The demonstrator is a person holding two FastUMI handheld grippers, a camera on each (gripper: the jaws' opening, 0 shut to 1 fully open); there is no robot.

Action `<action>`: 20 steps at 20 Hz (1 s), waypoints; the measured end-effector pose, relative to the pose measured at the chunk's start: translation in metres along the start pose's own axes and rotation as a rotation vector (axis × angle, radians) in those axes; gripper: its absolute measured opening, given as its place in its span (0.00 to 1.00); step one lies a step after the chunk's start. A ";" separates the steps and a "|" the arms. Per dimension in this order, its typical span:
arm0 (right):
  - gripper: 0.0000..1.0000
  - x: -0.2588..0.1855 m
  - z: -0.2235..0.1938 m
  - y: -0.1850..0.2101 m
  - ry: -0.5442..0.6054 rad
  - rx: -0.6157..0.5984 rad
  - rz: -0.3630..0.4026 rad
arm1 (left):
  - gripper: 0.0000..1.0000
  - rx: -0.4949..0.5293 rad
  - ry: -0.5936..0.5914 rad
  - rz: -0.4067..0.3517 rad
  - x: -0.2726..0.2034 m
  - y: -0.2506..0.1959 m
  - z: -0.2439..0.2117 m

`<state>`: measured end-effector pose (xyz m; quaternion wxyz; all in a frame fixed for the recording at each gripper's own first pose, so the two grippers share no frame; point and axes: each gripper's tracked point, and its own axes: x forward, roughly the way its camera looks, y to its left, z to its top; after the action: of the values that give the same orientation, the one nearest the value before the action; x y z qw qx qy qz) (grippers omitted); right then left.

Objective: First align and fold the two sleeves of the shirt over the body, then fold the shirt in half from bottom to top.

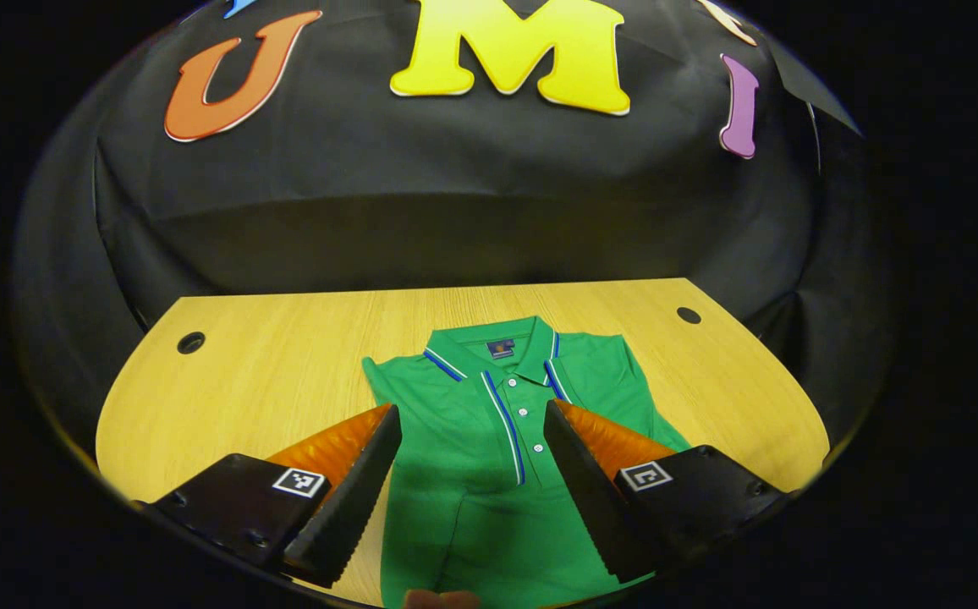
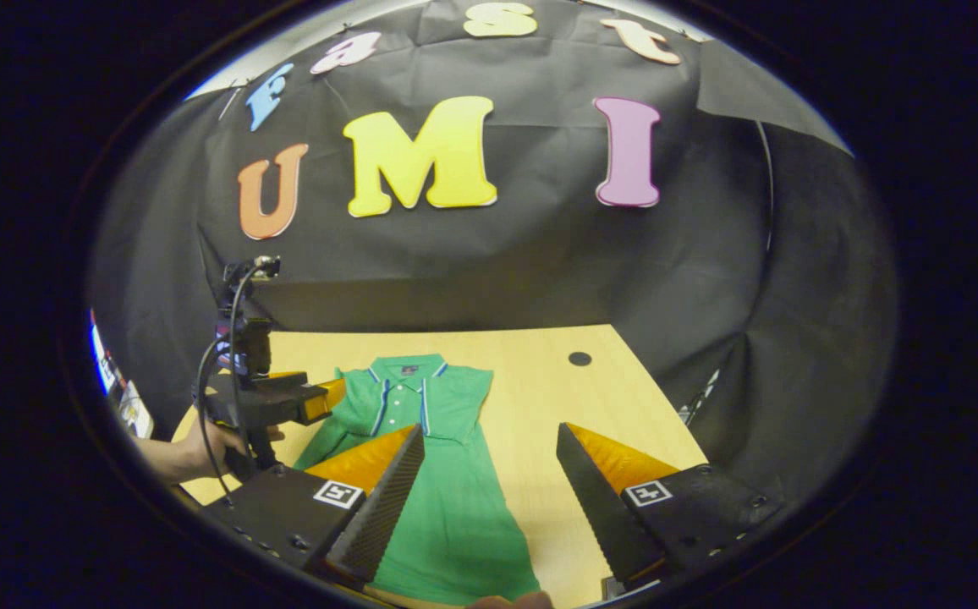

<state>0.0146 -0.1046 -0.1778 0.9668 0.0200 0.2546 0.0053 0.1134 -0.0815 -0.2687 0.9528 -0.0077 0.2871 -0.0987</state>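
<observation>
A green polo shirt (image 1: 489, 474) with blue-and-white trim lies flat on the wooden table (image 1: 269, 372), collar at the far end and buttons up. My left gripper (image 1: 470, 410) hovers open above the shirt's chest, one finger on each side of the button placket. In the right gripper view the shirt (image 2: 438, 491) runs lengthwise toward me, with a sleeve (image 2: 324, 448) spreading out on its left side. My right gripper (image 2: 491, 430) is open above the shirt's right edge and the bare table. The left gripper (image 2: 332, 396) is held by a hand (image 2: 201, 448) over the shirt's left shoulder.
The table has a round cable hole near each far corner (image 1: 190, 342) (image 1: 689, 315). Black cloth walls close in behind the table and on both sides. Bare wood (image 2: 574, 406) lies to the right of the shirt. A fingertip (image 1: 442, 599) pokes in at the bottom edge.
</observation>
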 end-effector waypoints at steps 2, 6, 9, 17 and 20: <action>0.96 0.001 0.001 0.005 -0.014 -0.033 0.027 | 1.00 -0.014 -0.028 0.014 -0.031 0.003 0.009; 0.96 -0.003 -0.003 0.013 -0.018 -0.074 0.064 | 1.00 -0.040 -0.074 0.070 -0.096 0.022 0.013; 0.96 -0.008 -0.012 0.017 -0.013 -0.096 0.083 | 1.00 -0.046 -0.093 0.112 -0.141 0.038 0.006; 0.96 -0.022 -0.099 -0.005 0.166 -0.198 0.120 | 1.00 -0.016 0.105 0.095 -0.204 0.053 -0.097; 0.96 -0.027 -0.141 -0.020 0.265 -0.214 0.128 | 1.00 -0.010 0.224 0.068 -0.219 0.056 -0.142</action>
<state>-0.0785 -0.1201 -0.2878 0.9191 -0.0676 0.3760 0.0965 -0.1328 0.0215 -0.2720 0.9175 0.0085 0.3922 -0.0653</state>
